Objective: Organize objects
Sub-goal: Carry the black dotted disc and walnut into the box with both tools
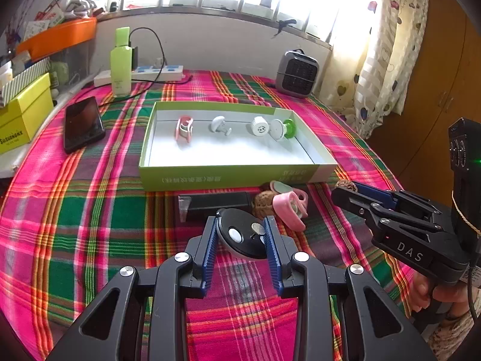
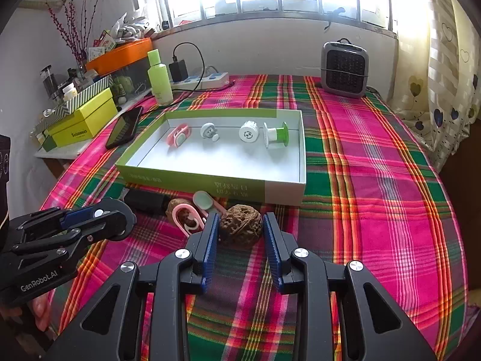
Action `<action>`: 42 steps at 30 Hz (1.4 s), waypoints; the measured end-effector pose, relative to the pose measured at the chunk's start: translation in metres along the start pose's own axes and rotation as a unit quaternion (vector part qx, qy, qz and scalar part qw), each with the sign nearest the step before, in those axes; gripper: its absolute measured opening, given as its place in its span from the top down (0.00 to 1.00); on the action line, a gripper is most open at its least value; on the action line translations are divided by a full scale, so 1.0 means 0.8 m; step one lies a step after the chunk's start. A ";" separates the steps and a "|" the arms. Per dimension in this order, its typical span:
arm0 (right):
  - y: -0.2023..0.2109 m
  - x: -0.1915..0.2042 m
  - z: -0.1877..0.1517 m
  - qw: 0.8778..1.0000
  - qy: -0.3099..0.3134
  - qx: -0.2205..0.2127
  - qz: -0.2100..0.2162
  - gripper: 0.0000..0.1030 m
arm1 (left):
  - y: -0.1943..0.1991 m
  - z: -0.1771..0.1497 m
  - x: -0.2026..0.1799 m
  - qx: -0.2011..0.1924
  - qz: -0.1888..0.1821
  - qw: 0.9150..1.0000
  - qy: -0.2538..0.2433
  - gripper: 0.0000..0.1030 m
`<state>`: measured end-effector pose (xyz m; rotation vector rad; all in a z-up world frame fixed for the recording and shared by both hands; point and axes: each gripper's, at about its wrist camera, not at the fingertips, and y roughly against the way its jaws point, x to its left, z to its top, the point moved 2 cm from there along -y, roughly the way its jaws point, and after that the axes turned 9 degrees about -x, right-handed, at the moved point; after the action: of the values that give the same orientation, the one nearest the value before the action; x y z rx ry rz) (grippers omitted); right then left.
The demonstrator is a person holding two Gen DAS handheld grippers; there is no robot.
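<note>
The left gripper (image 1: 242, 239) has its blue fingers (image 1: 210, 248) closed partway on a black disc (image 1: 240, 234), a flat round thing with a white button and a small silver dot on its face. The right gripper (image 2: 240, 234) stands with its fingers (image 2: 210, 240) partway closed on either side of a walnut (image 2: 240, 225), brown and deeply wrinkled; both pads seem to touch it, and whether it is clear of the cloth I cannot tell.

Just beyond, on the pink and green plaid desk (image 2: 375, 180), lie a pink clip (image 2: 188, 219), a second walnut (image 2: 176, 206) and a black bar (image 1: 216, 203), all close to the near wall of the box (image 1: 234, 174).

The box is shallow, green outside and white inside. Along its far side sit a pink clip case (image 2: 179, 134), a grey mushroom-shaped knob (image 2: 209, 131), a white ribbed cap (image 2: 249, 131) and a white and green spool (image 2: 275, 134).

Left of the box lies a dark phone (image 1: 82, 123); behind it stand a green bottle (image 1: 120, 63) and a power strip (image 1: 156, 72), and at the far right a grey heater (image 2: 344, 69).

Only the left view shows the disc's face and the person's hand (image 1: 433, 297) on the right gripper. Only the right view shows the walnut whole, and dry red twigs (image 2: 72, 30) by the wall.
</note>
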<state>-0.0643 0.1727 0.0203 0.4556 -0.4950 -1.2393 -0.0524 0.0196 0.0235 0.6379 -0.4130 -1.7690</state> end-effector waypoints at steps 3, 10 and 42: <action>0.000 0.002 0.005 1.000 0.002 -0.003 0.003 0.70 | 0.000 0.004 0.001 -0.002 0.001 1.000 0.001 0.72; -0.005 0.006 0.017 1.000 0.006 -0.010 0.009 0.70 | -0.002 0.017 0.003 -0.010 0.002 1.000 -0.002 0.72; -0.084 0.000 0.074 1.000 0.005 0.001 0.025 0.70 | -0.073 0.080 0.040 -0.005 0.021 1.000 0.005 0.72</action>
<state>-0.1511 0.1514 0.0293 0.4480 -0.4954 -1.1871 -0.1427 0.0029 0.0336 0.6276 -0.4072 -1.7268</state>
